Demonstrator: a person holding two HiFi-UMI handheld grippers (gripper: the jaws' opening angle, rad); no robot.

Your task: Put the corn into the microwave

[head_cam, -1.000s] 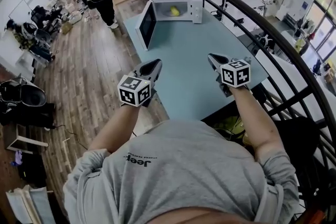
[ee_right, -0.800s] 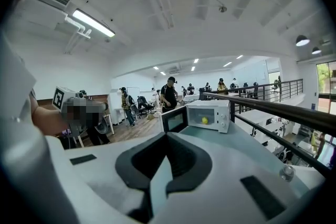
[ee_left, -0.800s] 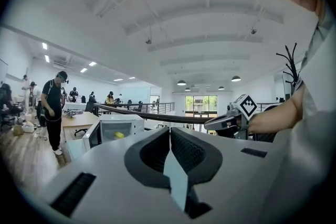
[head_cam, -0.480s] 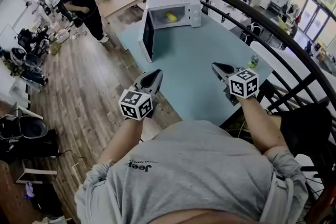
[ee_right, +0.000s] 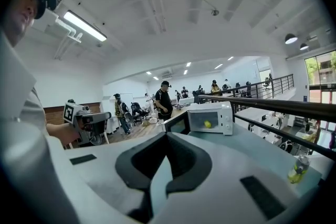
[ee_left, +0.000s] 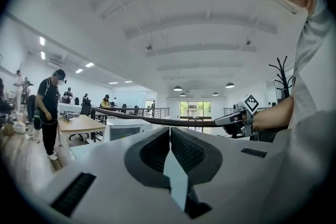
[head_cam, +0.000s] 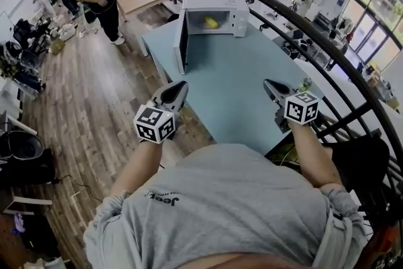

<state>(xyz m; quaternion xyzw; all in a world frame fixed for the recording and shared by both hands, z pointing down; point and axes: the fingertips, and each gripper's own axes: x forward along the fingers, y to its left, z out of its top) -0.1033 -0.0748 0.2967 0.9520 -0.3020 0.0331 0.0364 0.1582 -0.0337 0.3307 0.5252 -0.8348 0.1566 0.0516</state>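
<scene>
The corn (head_cam: 211,22) is sitting inside the microwave (head_cam: 217,0) at the far end of the bench (head_cam: 233,91), a small yellow shape showing in the open cavity, so the placing itself is looking done. The microwave door (head_cam: 182,41) is hanging wide open, swung out on the oven's left side.

Both tools are hovering at the near end of the bench, well apart from the microwave and from each other. The left gripper (ee_left: 169,132) is holding its jaws pressed together with nothing between them, by the bench's left edge. The right gripper (ee_right: 167,136) is likewise closed and carrying nothing, tipping slightly downward toward the microwave.

So we're watching the tail end of the job: corn in, hands free. I'm judging that only the door is remaining, if the task is wanting it shut. That is calling for a long reach forward across the bench. The left gripper is looking the natural choice, since the door is lying on that side. It should be getting behind the door's outer face and sweeping it round toward the cavity. A gentle push is looking wise, or the microwave may be sliding along the bench.
</scene>
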